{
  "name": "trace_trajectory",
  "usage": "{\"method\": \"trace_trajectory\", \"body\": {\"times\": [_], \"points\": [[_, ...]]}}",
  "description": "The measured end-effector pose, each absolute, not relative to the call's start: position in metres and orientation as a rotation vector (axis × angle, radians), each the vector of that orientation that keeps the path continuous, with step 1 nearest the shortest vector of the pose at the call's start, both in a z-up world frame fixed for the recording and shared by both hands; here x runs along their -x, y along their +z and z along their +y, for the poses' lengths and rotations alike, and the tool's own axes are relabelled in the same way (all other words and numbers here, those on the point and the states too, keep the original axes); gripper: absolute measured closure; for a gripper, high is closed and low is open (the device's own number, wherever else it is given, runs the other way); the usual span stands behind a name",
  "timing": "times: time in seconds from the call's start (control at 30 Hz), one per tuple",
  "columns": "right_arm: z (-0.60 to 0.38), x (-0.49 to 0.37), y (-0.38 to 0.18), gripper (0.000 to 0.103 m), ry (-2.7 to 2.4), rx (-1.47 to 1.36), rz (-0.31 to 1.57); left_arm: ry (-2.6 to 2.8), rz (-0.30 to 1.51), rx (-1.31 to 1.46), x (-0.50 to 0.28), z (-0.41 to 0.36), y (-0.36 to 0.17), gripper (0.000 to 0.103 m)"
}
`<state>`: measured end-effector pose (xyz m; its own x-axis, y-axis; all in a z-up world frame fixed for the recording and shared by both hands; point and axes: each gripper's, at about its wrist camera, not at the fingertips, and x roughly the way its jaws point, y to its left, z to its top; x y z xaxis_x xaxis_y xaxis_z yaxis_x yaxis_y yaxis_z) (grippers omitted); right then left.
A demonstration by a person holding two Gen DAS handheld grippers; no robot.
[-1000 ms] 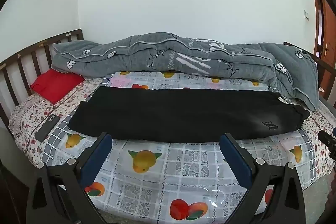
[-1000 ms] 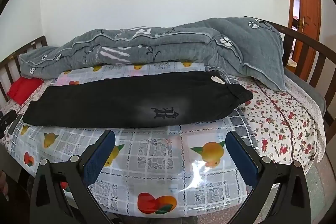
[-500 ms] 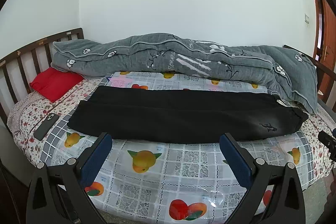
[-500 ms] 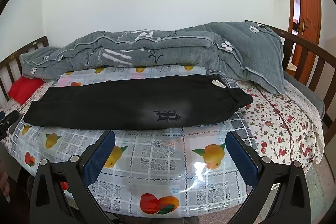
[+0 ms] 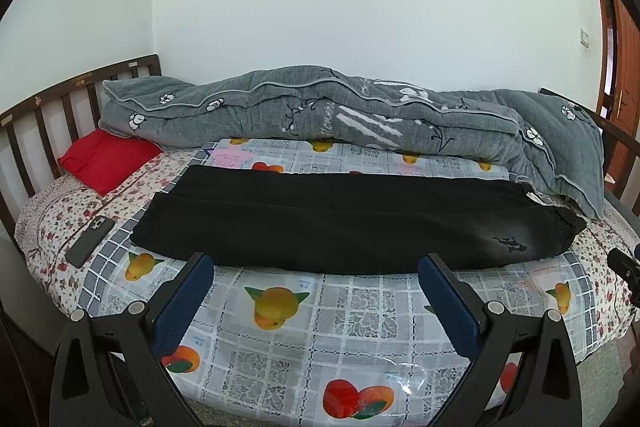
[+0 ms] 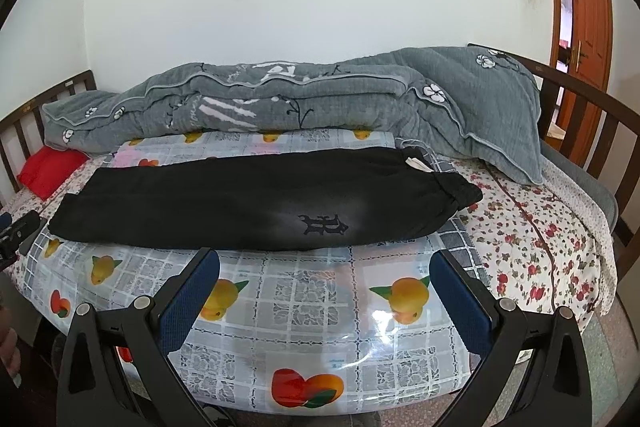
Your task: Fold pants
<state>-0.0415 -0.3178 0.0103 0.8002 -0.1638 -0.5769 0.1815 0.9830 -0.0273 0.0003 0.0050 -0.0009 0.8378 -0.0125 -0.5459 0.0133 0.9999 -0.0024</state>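
Fingers: left gripper (image 5: 316, 267) and right gripper (image 6: 325, 263) gaped wide, empty.
Pants (image 5: 352, 223): lay flat across bed (image 5: 360, 311), beyond both.

Black pants (image 5: 352, 223) flat, folded lengthwise, legs together, waistband right, across the bed

Bed (image 5: 52, 247): fruit-print plastic sheet (image 5: 360, 311), black pants (image 5: 340, 223), grey quilt (image 5: 320, 115), red pillow (image 5: 104, 159), phone (image 5: 89, 235).

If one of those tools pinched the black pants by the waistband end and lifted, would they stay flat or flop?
Probably flop: the black fabric pants lie limp and creased, following the bed's curve. They look thick, so likely somewhat heavy for cloth. On the glossy fruit-print plastic cover, they may slide rather than bunch.
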Motion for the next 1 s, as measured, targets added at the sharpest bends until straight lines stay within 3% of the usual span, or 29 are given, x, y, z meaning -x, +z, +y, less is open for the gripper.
{"method": "trace_trajectory", "body": {"times": [1.0], "points": [[-0.3175, 0.0452, 0.0106, 0.0, -0.18, -0.042, 0.613, -0.019, 0.572, -0.001, 0.0011, 0.0045, 0.0012, 0.0]]}}
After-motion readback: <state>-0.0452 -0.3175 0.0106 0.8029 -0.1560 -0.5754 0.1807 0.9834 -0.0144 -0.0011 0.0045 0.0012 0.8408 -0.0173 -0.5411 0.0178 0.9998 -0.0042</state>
